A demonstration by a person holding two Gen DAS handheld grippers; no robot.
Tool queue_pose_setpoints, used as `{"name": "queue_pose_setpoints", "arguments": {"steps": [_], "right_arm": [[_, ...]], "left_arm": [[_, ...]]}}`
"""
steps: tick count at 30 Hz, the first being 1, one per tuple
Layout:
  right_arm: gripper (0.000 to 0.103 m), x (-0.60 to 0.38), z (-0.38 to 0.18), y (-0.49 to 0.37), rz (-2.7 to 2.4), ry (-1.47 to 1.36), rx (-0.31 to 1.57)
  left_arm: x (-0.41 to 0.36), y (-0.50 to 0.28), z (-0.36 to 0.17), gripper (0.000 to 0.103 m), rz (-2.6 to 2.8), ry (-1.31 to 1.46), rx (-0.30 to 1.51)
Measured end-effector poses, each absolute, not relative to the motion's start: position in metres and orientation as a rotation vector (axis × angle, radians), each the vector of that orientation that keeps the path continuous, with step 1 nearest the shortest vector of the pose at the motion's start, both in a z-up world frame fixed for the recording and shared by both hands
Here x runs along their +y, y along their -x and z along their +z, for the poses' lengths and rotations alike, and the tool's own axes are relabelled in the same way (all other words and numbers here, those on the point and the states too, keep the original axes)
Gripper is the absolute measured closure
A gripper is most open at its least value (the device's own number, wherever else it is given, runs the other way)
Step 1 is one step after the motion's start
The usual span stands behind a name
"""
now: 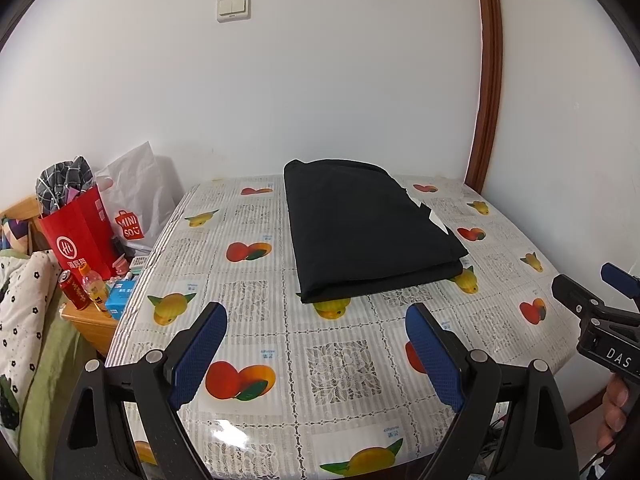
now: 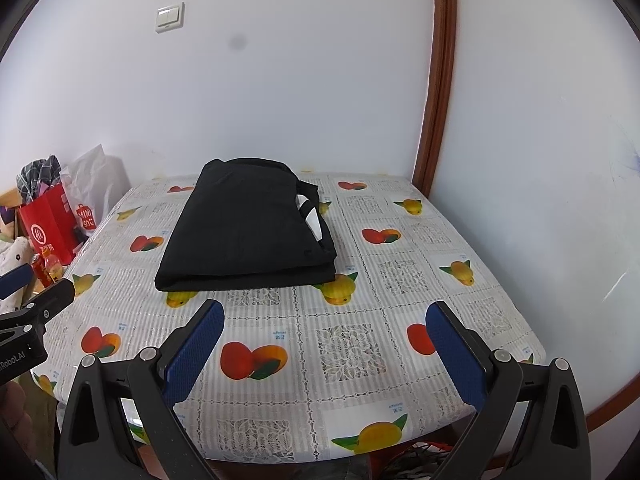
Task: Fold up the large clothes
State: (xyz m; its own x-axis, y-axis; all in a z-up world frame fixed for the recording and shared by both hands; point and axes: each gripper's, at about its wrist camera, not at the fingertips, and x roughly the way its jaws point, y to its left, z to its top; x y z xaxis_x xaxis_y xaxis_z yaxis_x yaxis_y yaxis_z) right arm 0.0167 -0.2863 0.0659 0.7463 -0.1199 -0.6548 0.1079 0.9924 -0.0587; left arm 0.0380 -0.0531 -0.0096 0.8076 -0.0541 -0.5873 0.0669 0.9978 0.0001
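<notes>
The black garment (image 1: 370,232) lies folded into a thick rectangle on the far half of the table (image 1: 336,364), in the upper middle of both views, its near edge showing 2 or more stacked layers. A bit of white lining or label peeks out along its right edge, right of centre in both views.

Both tools hang back over the near edge of the table, well apart from the cloth. The left gripper (image 1: 316,344) has its blue-padded jaws spread wide with nothing between them, and the right gripper (image 2: 324,344) is likewise wide apart and empty.

Judging by the neat stack, the folding looks finished or nearly so. If 1 more fold is wanted, the clean way is to bring each gripper in low to a near corner of the stack, pinch through all the layers at once so none slips, then lift both corners evenly and lay them toward the far edge. Pinching only the top layer would likely peel the stack open. The glossy fruit-print tablecloth looks slippery, so the bundle may slide if pushed instead of lifted.

Nothing lies between the grippers and the garment. The clutter sits off the table at the left of the frames: a red paper bag (image 1: 78,232) stuffed with checked cloth, a white MINISO bag (image 1: 134,200), a red can (image 1: 74,290) and an orange drink bottle (image 1: 94,286) on a low wooden stand. A wall switch (image 1: 234,7) is at the upper left, a brown door frame (image 1: 486,80) at the right.
</notes>
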Motion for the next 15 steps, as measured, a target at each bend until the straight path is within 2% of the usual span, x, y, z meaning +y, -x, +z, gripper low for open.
{"name": "queue_pose_setpoints", "arguments": {"steps": [15], "right_arm": [[0.003,-0.2884,0.0663,-0.0157,-0.123,0.019,0.717]], "left_arm": [[-0.0535,-0.0387,-0.0105,0.012,-0.058,-0.012,0.633]]}}
